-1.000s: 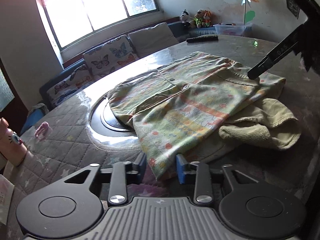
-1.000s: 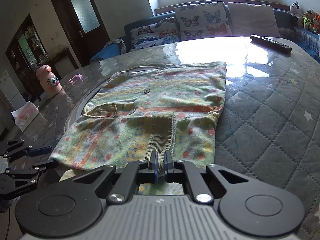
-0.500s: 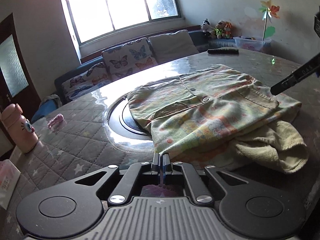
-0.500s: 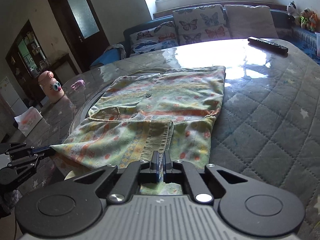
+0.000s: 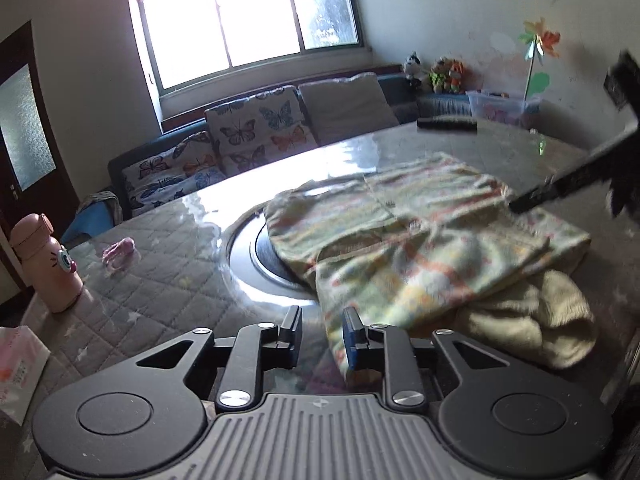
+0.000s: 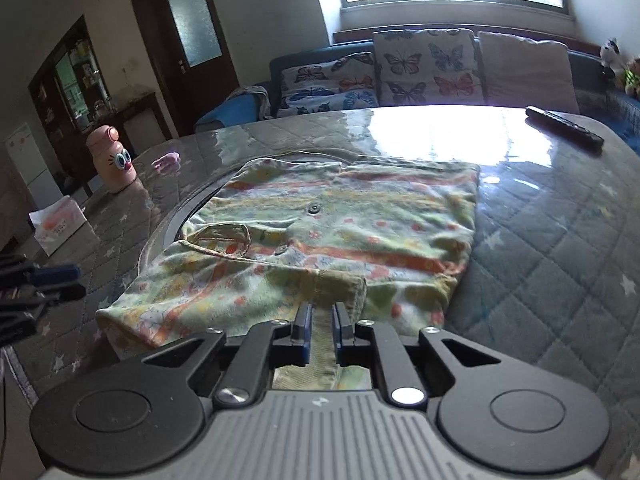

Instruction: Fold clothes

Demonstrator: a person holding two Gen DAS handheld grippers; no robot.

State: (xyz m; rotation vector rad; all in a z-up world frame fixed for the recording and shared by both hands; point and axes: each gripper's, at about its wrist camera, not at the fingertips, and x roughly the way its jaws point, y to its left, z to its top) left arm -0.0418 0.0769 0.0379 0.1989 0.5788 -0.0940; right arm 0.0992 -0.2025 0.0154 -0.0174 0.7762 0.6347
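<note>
Pink bottle (image 5: 45, 264): rounded plastic flask w/ cartoon eye, seen upright at far left of table.
Tissue pack (image 6: 60, 229): soft white packet, placed near table's left edge.
Pink clip (image 5: 118, 251): small glossy item, laid on quilted cover, well apart from garment.
Table (image 6: 560, 248): round, covered by grey quilted cloth w/ star print under shiny clear film; dark circular inset at centre.
Left gripper (image 5: 320, 334): black plastic, blue pads; jaws are seen opening, parted. Garment's near corner lies just beside right pad; no cloth is pinched between pads.
Garment (image 6: 340, 236): soft fleecy top, pale green w/ orange stripes & dots, buttons, patch pocket; laid folded at table centre, partly over inset. Ribbed cream cuff (image 5: 544, 320) is bunched under its right side.
Right gripper (image 6: 320, 326): jaws are seen opening, narrow gap; ribbed hem strip lies between pads, not visibly pressed.
Remote (image 6: 564, 130): long black bar, set at far right of table.
Sofa cushions (image 5: 260, 128): butterfly print, propped behind table.
</note>
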